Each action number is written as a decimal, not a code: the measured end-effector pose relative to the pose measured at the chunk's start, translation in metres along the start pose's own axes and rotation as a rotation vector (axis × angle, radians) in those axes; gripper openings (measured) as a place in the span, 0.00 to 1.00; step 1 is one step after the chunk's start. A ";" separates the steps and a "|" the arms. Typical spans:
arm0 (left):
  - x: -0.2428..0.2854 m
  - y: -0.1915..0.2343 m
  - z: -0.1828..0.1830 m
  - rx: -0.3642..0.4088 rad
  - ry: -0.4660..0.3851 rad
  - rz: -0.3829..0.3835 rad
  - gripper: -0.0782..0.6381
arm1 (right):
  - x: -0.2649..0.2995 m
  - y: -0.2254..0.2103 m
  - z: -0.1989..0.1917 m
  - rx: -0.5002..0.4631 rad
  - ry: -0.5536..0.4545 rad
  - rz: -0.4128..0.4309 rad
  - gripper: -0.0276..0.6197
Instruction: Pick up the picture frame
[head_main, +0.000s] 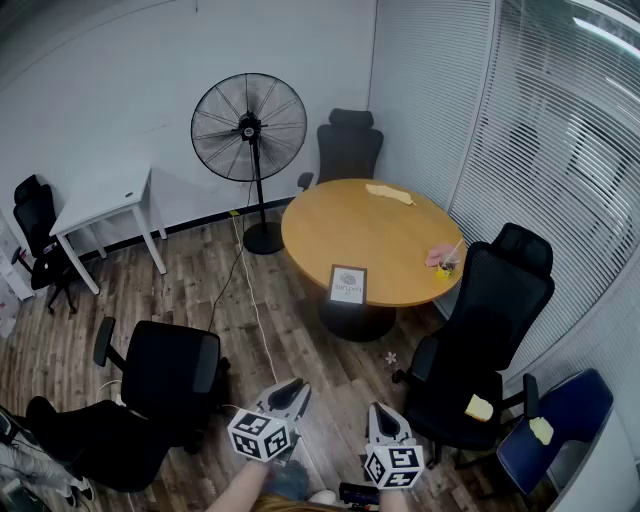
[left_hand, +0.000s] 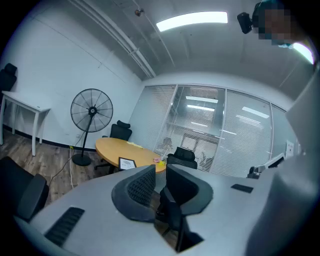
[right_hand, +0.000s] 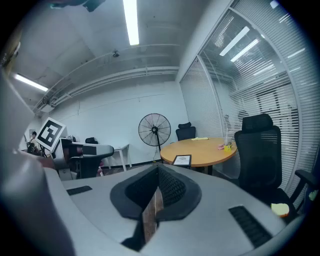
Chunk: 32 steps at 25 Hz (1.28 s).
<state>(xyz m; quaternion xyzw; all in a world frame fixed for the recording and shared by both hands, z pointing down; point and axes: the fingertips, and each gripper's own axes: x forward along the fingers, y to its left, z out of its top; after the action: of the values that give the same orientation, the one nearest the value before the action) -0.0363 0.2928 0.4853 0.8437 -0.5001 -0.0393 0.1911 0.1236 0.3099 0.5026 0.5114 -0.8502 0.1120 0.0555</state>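
The picture frame, black-edged with a white print, stands at the near edge of the round wooden table. It also shows far ahead as the frame in the left gripper view and the frame in the right gripper view. Both grippers hover low over the floor, well short of the table. My left gripper has a narrow gap between its jaws and nothing in it. My right gripper has its jaws closed together, empty.
Black office chairs stand at the left, at the right and behind the table. A standing fan with a floor cable, a white desk and a blue chair ring the room. Small pink and yellow items sit on the table.
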 end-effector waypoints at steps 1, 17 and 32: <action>-0.002 0.005 0.001 -0.008 -0.002 0.005 0.23 | 0.001 0.003 0.000 -0.001 0.002 0.001 0.06; -0.002 0.028 0.023 -0.022 -0.058 0.054 0.20 | 0.010 0.008 0.011 0.001 -0.017 0.051 0.06; 0.208 0.152 0.043 -0.120 0.036 0.020 0.20 | 0.208 -0.086 0.032 -0.008 0.070 -0.023 0.06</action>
<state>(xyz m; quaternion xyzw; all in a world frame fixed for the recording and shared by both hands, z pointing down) -0.0703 0.0371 0.5272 0.8264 -0.5016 -0.0523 0.2505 0.1026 0.0848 0.5270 0.5168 -0.8422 0.1259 0.0884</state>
